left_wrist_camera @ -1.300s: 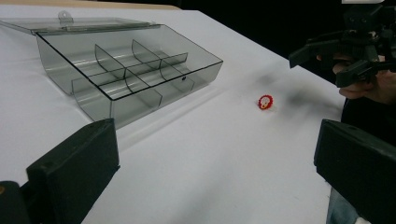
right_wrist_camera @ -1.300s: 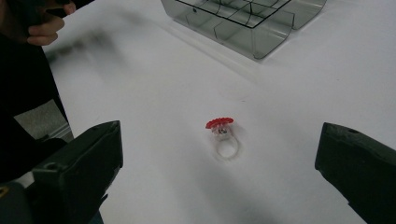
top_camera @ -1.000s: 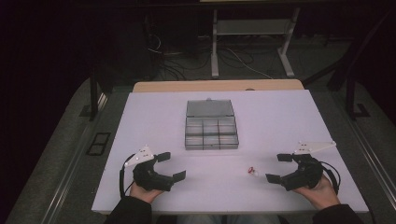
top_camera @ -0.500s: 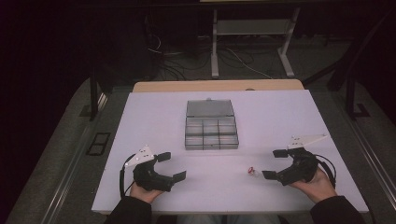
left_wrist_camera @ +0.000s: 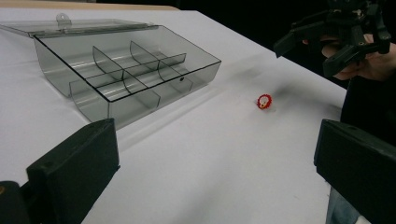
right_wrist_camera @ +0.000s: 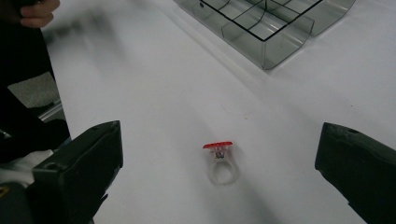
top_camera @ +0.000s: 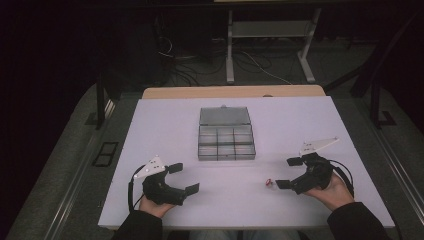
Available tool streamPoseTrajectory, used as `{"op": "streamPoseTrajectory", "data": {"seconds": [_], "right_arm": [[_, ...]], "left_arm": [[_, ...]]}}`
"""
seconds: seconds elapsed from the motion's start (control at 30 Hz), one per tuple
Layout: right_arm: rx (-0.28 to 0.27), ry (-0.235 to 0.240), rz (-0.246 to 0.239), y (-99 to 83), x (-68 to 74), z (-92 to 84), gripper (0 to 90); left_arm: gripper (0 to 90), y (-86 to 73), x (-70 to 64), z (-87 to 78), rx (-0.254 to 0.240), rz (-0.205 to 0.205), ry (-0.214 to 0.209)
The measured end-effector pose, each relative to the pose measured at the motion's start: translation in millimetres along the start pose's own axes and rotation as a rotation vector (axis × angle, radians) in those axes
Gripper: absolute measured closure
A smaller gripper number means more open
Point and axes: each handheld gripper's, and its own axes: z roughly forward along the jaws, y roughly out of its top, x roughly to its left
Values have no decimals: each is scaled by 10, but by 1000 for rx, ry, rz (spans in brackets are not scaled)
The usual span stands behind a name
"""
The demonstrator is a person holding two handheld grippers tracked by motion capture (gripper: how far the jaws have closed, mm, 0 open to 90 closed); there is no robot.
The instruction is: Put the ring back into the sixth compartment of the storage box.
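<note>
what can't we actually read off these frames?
- Ring: a speck beside the right gripper in the high view; the red top's pattern is too small in the right gripper view.
- Organizer box: the smoky walls blur what its compartments hold in the high view.
- Left gripper: its fingers are cut off by the bottom edge of the left gripper view.

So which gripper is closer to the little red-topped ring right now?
Right. The right gripper sits just beside the ring, jaws open and aimed at it. The left gripper is farther off across the table, also open.
</note>
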Motion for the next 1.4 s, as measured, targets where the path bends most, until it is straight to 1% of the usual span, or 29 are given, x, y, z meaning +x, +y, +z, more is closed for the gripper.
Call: {"op": "streamPoseTrajectory", "data": {"seconds": [0.07,0.37,0.5,0.53,0.63,1.17,1.33,1.4], "right_arm": [[16,-5,1,13,-9,26,8],[64,9,-3,56,-50,136,8],[93,21,-16,69,-61,189,8],[109,25,-28,74,-60,215,8],[122,30,-37,77,-57,243,8],[237,52,-86,54,-31,430,9],[269,45,-105,44,-16,472,9],[277,37,-105,43,-7,482,10]], "left_arm": [[0,0,0,0,0,1,0],[0,-1,-1,5,2,1,-2],[0,-3,-3,11,3,1,-5],[0,-3,-5,12,4,1,-5],[0,-3,-7,13,7,3,-5],[0,-5,-12,20,8,6,-9],[0,-7,-15,27,16,12,-12],[0,-8,-17,29,17,12,-11]]}}
